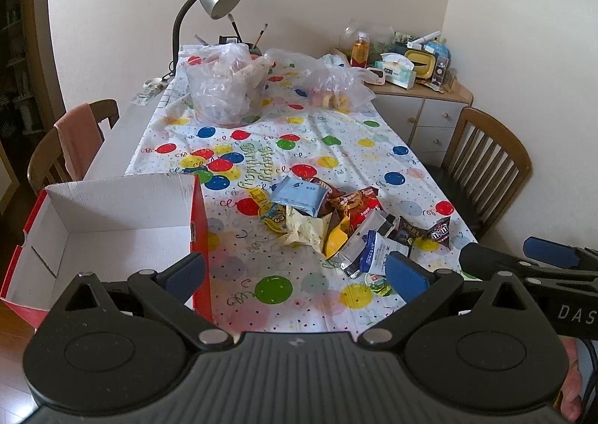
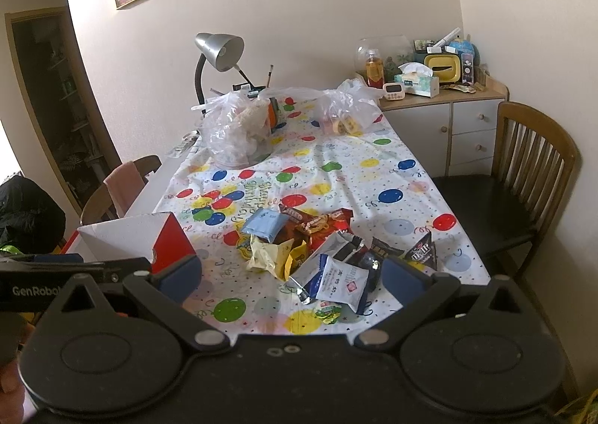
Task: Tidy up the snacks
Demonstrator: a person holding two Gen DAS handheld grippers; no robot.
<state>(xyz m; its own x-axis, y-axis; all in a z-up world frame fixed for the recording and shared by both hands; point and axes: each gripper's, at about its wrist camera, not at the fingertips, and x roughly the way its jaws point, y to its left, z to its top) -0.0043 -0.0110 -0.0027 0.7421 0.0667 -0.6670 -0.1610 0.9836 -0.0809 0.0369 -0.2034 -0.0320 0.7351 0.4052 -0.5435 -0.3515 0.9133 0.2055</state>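
Both grippers hung over the near edge of the table (image 1: 112,147), jaws spread wide and holding nothing: the left gripper (image 1: 295,274) stood just right of the open box (image 1: 123,200), the right gripper (image 2: 291,274) over the near end of the snack pile (image 2: 314,248). The box looked empty, so the sorting had seemingly not begun.

The sensible first pick was the white and blue packet (image 2: 342,284), nearest the right gripper and lying on top of the heap. It would pay to come down across its crimped edge rather than its flat face, pinch firmly, and lift straight up so the packets under it were not dragged along. The carry then went left to the box, clearing its red wall (image 1: 200,233).

The pile sat at the near right of the table, the box at the near left, slightly apart. The packets were thin, crinkly film and foil, puffed and slippery: a pale blue pouch (image 1: 299,196), a crumpled yellow wrapper (image 1: 304,229), a glossy red bag (image 1: 355,205) and a dark chocolate bag (image 1: 439,231) furthest right. The box was stiff corrugated card, white inside. The balloon-print cloth (image 1: 336,147) was thin, wrinkled plastic and could shift under a dragging finger.
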